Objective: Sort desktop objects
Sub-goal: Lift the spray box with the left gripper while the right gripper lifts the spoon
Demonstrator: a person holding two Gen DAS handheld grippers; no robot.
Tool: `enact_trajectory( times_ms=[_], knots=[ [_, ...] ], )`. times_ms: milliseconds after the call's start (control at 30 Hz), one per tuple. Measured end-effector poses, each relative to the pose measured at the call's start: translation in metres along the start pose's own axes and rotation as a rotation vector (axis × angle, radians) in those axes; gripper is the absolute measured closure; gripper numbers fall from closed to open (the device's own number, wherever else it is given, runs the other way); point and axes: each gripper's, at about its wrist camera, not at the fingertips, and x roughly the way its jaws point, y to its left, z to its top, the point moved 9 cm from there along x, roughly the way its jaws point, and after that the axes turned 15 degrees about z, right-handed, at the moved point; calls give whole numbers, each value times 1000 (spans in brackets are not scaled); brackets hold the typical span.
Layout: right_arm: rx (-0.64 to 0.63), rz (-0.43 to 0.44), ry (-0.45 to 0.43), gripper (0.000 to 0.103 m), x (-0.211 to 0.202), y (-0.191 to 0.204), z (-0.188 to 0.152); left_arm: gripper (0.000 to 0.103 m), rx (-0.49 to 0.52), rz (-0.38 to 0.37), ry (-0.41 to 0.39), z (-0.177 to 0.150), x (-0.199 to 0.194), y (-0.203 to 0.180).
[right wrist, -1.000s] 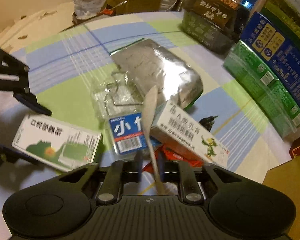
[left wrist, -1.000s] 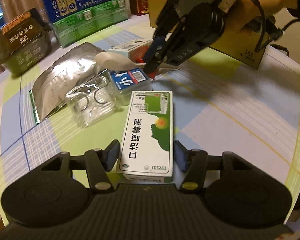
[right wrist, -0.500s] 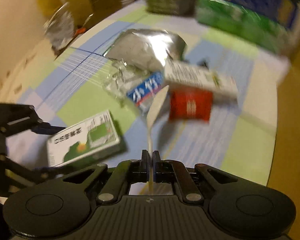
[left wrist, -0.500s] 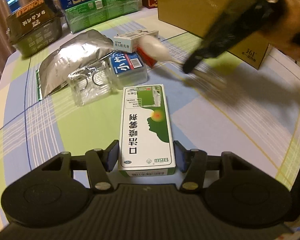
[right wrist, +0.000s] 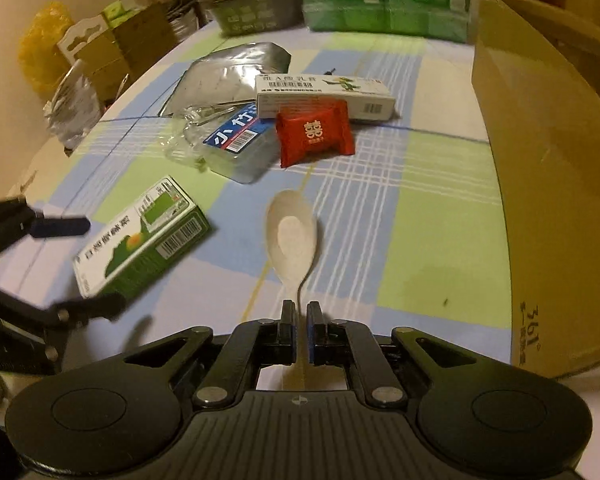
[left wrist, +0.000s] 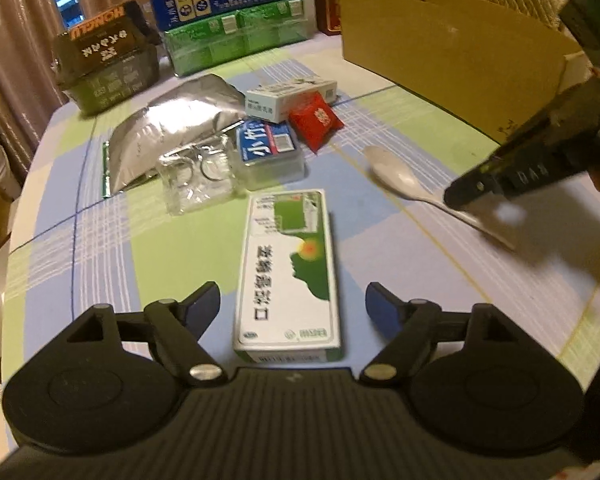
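Observation:
My left gripper [left wrist: 293, 307] is open, its fingers either side of a green-and-white medicine box [left wrist: 288, 276] lying flat on the table, not touching it. The box also shows in the right wrist view [right wrist: 140, 240]. My right gripper [right wrist: 300, 322] holds the thin handle of a white spoon [right wrist: 292, 236] between nearly closed fingers, bowl forward, low over the table. In the left wrist view the spoon [left wrist: 396, 176] lies at the right gripper's [left wrist: 466, 204] tips.
A pile sits beyond: silver foil pouch [left wrist: 172, 128], clear packet with rings [left wrist: 198, 178], blue-labelled clear case [left wrist: 268, 152], red sachet [right wrist: 314, 134], white carton [right wrist: 326, 96]. A cardboard box [right wrist: 540, 168] stands right. Green and dark cartons [left wrist: 236, 36] line the far edge.
My left gripper has opened and let go of the medicine box. My right gripper has carried the spoon away from the pile, toward the right, and lowered it to the table.

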Motion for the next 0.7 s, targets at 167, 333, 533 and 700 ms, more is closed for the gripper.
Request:
enact_trajectory(
  times_ms=[167,333,533,700],
  knots=[
    [-10,17,-28,65,7,-3,5,26,-51,-2,-9,5,7,6],
    [-77,7,-49,45,14,5,12,26,-49,23,-18,7,11,8],
    [-108,-33,-54,45,22,4,15,27,-80,17,-14,9,15,7],
    [-109,-50,-64,45,22,0,16,37,-86,23,6,10,25,3]
  ],
)
